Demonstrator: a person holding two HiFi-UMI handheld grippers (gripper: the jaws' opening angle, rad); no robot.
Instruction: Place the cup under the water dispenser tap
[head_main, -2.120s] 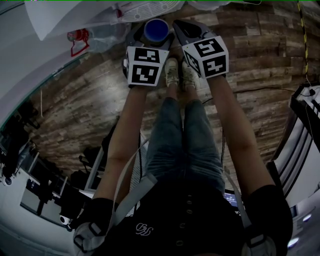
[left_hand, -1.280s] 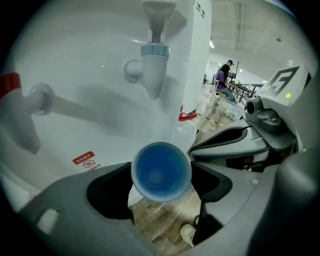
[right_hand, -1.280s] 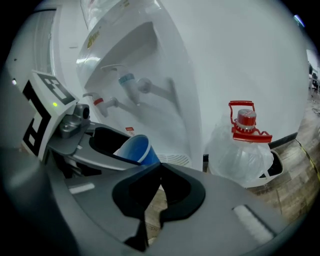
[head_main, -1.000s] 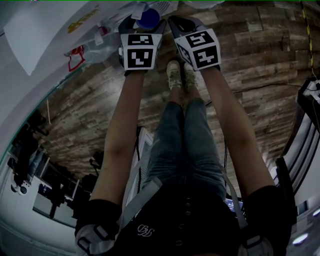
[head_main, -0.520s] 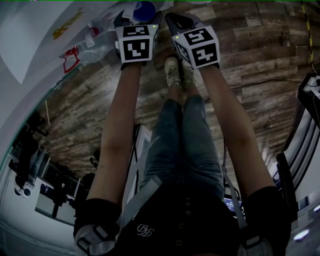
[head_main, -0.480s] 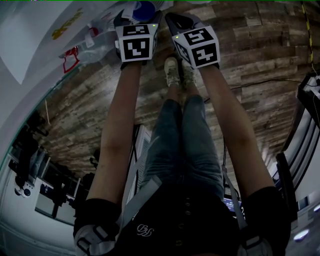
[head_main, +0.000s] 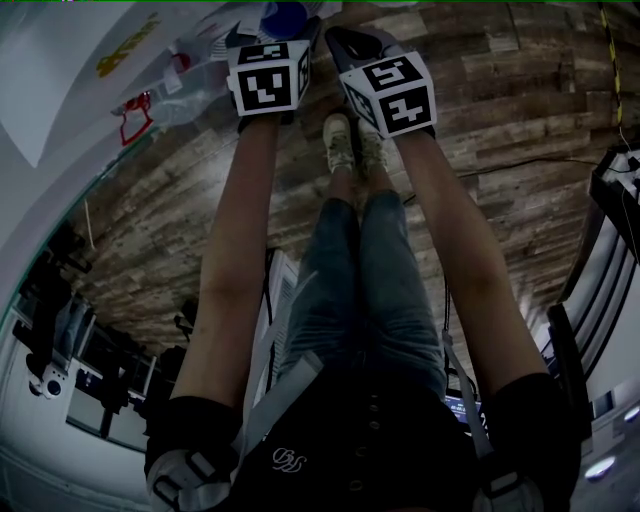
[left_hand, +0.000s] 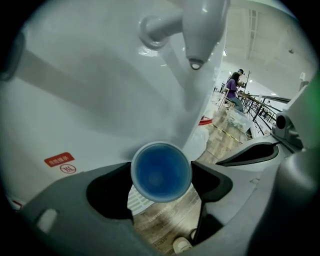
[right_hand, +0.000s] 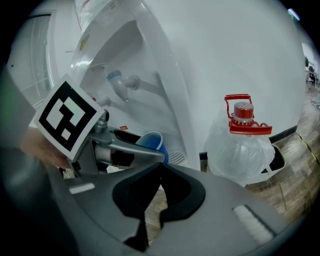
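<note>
A blue cup (left_hand: 161, 171) sits upright between the jaws of my left gripper (left_hand: 161, 175), whose dark pads press on both sides of it. The dispenser's white tap (left_hand: 197, 35) hangs above the cup, slightly to the right of its mouth. In the right gripper view the cup (right_hand: 152, 142) is held in the dispenser's recess below a blue-topped tap (right_hand: 117, 82), over the drip grille (right_hand: 175, 157). My right gripper (right_hand: 159, 167) waits just right of the left one, jaws together and empty. In the head view the cup (head_main: 287, 15) shows at the top edge beyond my left gripper (head_main: 285, 30); my right gripper (head_main: 345, 42) is beside it.
A large clear water bottle (right_hand: 242, 145) with a red cap and handle stands on the floor right of the white dispenser (left_hand: 100, 90). The floor (head_main: 500, 110) is wood plank. The person's legs and shoes (head_main: 350, 140) are below the grippers. People stand far off (left_hand: 234, 90).
Both grippers have drifted up the head view toward the dispenser, and the cup now sits partly cut off at the top edge. The left gripper has rolled slightly.
</note>
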